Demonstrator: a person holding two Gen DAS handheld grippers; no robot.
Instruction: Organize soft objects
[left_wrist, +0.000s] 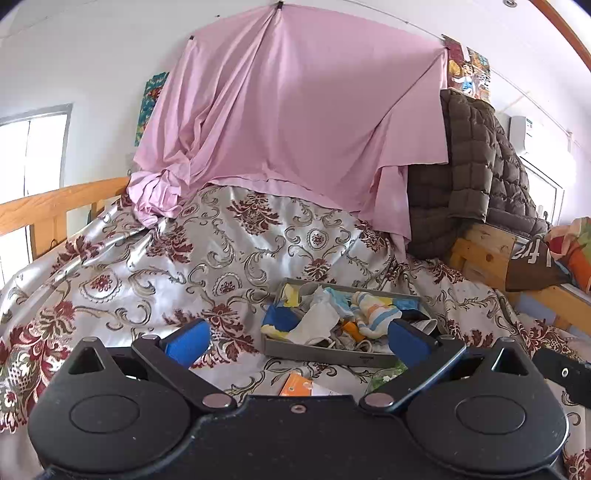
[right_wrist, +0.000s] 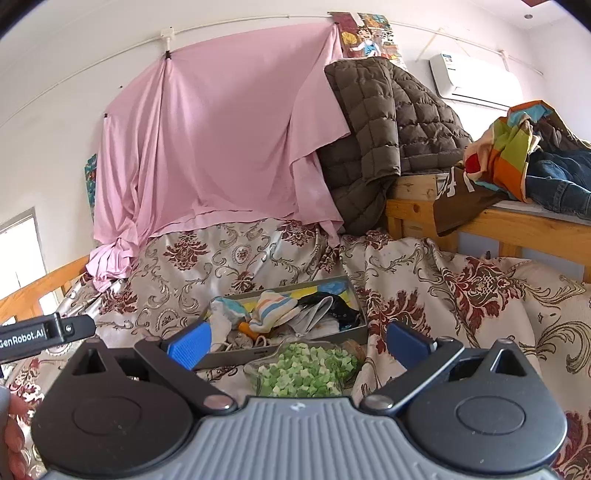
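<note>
In the left wrist view, the left gripper (left_wrist: 298, 338) fills the bottom of the frame, and its jaws stand wide apart with nothing between them. Just above them, in the lower centre, a grey tray (left_wrist: 317, 351) lies on the bed cover (left_wrist: 155, 258), which is silvery with dark red flowers. The tray holds a heap of soft objects (left_wrist: 332, 317): a striped sock (left_wrist: 376, 317), a white cloth and blue and yellow pieces. They overlap so much that I cannot count them, and the right blue pad covers the right end of the tray. Below the tray an orange item (left_wrist: 295, 386) is half hidden by the gripper body. A pink sheet (left_wrist: 295, 122) hangs in the upper centre, and a brown quilted jacket (left_wrist: 476, 166) is at the right.

In the right wrist view, the right gripper (right_wrist: 299, 341) also has its jaws wide apart and holds nothing. Between them, at the lower centre, there is a clear container of small green pieces (right_wrist: 306, 369), perhaps paper stars; its lower part is cut off by the gripper. The grey tray (right_wrist: 360, 314) is just behind it, with the striped sock (right_wrist: 273, 308) on top of the heap. Part of the left gripper (right_wrist: 44, 334) enters at the left edge, and fingertips (right_wrist: 14, 439) show at the lower left corner. Folded clothes (right_wrist: 517, 155) lie on a wooden frame at the right.
</note>
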